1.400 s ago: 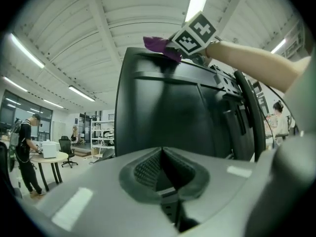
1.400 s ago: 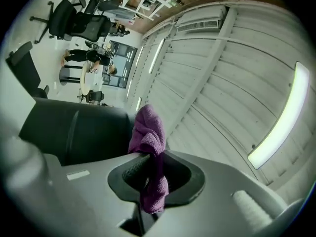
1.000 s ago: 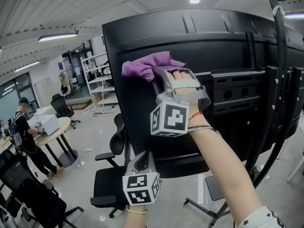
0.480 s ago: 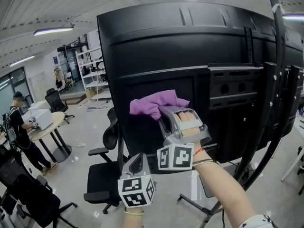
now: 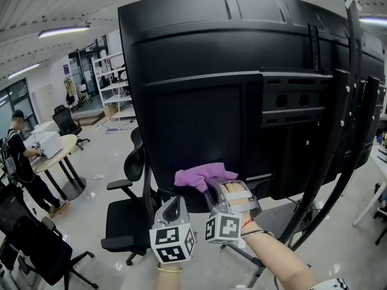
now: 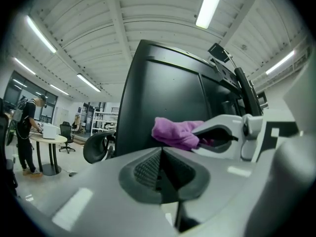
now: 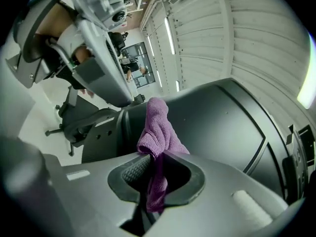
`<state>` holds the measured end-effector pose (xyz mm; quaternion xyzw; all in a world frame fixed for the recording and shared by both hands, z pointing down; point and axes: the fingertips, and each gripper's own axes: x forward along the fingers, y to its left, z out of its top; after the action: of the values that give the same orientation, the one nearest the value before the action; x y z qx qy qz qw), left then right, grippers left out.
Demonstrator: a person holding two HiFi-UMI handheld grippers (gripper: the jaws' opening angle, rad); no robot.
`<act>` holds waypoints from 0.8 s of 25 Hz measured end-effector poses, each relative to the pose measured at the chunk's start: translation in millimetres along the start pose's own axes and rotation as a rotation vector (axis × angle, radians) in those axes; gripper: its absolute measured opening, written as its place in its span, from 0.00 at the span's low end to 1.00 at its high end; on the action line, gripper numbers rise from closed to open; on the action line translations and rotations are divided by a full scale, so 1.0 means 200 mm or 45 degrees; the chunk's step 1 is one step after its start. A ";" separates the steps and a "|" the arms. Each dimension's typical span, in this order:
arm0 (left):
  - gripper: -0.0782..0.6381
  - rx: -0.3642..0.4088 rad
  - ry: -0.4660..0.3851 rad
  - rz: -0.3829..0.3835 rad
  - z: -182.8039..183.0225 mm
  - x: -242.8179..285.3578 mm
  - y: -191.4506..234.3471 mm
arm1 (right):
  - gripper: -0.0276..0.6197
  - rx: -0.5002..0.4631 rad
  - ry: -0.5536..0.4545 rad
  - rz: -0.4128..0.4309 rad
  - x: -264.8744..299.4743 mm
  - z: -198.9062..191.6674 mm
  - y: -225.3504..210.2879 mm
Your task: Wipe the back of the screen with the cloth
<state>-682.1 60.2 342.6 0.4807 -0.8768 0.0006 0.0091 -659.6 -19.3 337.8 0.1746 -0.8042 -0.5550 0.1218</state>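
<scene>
The big black screen (image 5: 242, 95) on its stand shows me its back, which fills most of the head view. A purple cloth (image 5: 199, 176) is pressed against the panel near its lower edge, and my right gripper (image 5: 211, 185) is shut on it. The right gripper view has the cloth (image 7: 157, 132) pinched between the jaws against the screen's back (image 7: 217, 122). My left gripper (image 5: 172, 207) hangs just left of and below the right one, shut with nothing in it. The left gripper view catches the cloth (image 6: 177, 131) and the screen (image 6: 163, 107) ahead.
A mounting bracket (image 5: 296, 95) and the stand's black tubes (image 5: 357, 113) cross the screen's right side. A black office chair (image 5: 130, 216) stands under the screen's left corner. At far left a person (image 5: 21, 162) stands by a round table (image 5: 57, 153); shelving (image 5: 115, 83) behind.
My right gripper has dragged the cloth straight down the screen's back, from the upper part to near the bottom edge. The left gripper has stayed low in about the same place.
</scene>
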 end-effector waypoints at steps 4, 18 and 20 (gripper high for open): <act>0.12 -0.010 0.033 -0.003 -0.08 0.00 -0.01 | 0.11 0.018 0.039 0.079 -0.01 -0.06 0.16; 0.12 -0.018 0.031 -0.013 -0.06 -0.07 -0.10 | 0.12 0.354 -0.075 0.070 -0.09 -0.08 0.11; 0.12 -0.040 0.033 -0.030 -0.05 -0.11 -0.15 | 0.12 0.585 -0.158 0.054 -0.18 -0.08 0.03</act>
<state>-646.0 62.8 351.3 0.4908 -0.8708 -0.0071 0.0281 -621.2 -16.0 348.6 0.1462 -0.9188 -0.3645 0.0409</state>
